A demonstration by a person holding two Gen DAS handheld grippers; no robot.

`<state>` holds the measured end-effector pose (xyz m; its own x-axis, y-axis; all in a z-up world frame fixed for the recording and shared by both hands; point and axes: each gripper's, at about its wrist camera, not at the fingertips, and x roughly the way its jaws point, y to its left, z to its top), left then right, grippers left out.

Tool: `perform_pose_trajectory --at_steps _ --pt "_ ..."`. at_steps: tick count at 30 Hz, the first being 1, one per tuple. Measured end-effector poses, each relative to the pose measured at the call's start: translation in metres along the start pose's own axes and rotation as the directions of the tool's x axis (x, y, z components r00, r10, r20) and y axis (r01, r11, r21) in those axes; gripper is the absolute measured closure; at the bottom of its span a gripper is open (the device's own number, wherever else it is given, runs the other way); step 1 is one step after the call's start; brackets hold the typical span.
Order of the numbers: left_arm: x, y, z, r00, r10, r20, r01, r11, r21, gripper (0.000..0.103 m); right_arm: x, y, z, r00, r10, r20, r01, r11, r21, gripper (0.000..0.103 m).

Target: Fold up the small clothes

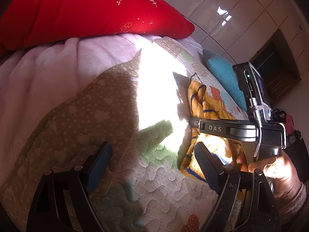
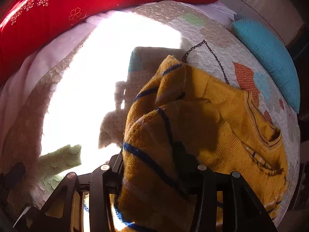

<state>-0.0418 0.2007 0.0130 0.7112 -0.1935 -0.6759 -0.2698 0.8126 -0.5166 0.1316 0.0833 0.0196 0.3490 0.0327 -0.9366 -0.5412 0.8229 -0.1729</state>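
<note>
A small mustard-yellow knit sweater [image 2: 227, 123] with dark blue stripes lies on the quilted bed cover [image 2: 202, 32]. My right gripper [image 2: 152, 176] is shut on a striped edge of the sweater and holds that part lifted and draped over its fingers, which are mostly hidden by the cloth. In the left wrist view the sweater [image 1: 208, 104] lies to the right. My left gripper [image 1: 154, 160] is open and empty above the quilt, its right finger [image 1: 206, 166] next to the sweater's edge. The right gripper's body [image 1: 239, 129] hovers over the sweater there.
A red pillow [image 1: 87, 13] lies at the head of the bed on a pale pink blanket [image 1: 38, 73]. A teal cushion [image 2: 270, 61] lies at the bed's right edge. A glaring sun patch [image 1: 156, 89] washes out the quilt's middle. White cupboards [image 1: 241, 9] stand behind.
</note>
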Motion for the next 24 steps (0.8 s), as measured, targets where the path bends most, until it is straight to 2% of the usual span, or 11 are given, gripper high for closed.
perform_pose_trajectory --at_steps 2,4,6,9,11,15,16,17,19,21,24 --pt "0.004 -0.004 -0.003 0.999 -0.030 -0.027 0.030 1.000 0.000 0.017 0.002 0.010 0.002 0.999 -0.049 -0.012 0.048 0.998 -0.045 0.046" --pt "0.008 -0.013 -0.007 0.999 -0.023 -0.038 0.024 0.999 0.027 0.017 0.001 0.014 0.002 0.997 -0.075 -0.009 0.074 0.995 -0.061 0.051" --pt "0.013 -0.023 -0.011 0.999 -0.009 -0.044 0.012 0.998 0.061 0.017 -0.002 0.012 0.001 0.996 -0.091 0.005 0.091 0.994 -0.057 0.069" --pt "0.022 -0.036 -0.018 0.998 -0.002 -0.062 0.008 0.994 0.105 0.012 -0.013 0.001 -0.005 0.998 -0.043 0.043 0.044 0.999 -0.021 0.078" --pt "0.028 -0.046 -0.022 0.998 -0.001 -0.061 0.009 0.992 0.128 0.005 -0.021 -0.008 -0.009 0.998 0.001 0.070 -0.002 1.000 0.014 0.082" --pt "0.043 -0.070 -0.029 0.992 -0.098 -0.084 0.109 0.985 0.135 0.004 -0.039 -0.034 -0.017 0.985 0.094 0.143 -0.106 0.991 0.076 0.084" --pt "0.046 -0.075 -0.030 0.988 -0.128 -0.086 0.138 0.982 0.126 0.011 -0.045 -0.041 -0.021 0.979 0.117 0.166 -0.134 0.987 0.092 0.084" --pt "0.048 -0.081 -0.031 0.983 -0.157 -0.096 0.167 0.979 0.114 0.045 -0.051 -0.049 -0.025 0.971 0.143 0.190 -0.166 0.980 0.111 0.085" --pt "0.057 -0.097 -0.031 0.964 -0.209 -0.162 0.227 0.969 0.099 0.090 -0.062 -0.070 -0.036 0.953 0.190 0.238 -0.229 0.962 0.148 0.085" --pt "0.050 -0.119 -0.032 0.969 -0.205 -0.135 0.223 0.966 0.131 0.090 -0.075 -0.094 -0.050 0.929 0.221 0.297 -0.283 0.941 0.185 0.085" --pt "0.038 -0.166 -0.039 0.966 -0.228 -0.123 0.250 0.946 0.207 0.090 -0.091 -0.145 -0.079 0.891 0.247 0.381 -0.361 0.894 0.264 0.085"
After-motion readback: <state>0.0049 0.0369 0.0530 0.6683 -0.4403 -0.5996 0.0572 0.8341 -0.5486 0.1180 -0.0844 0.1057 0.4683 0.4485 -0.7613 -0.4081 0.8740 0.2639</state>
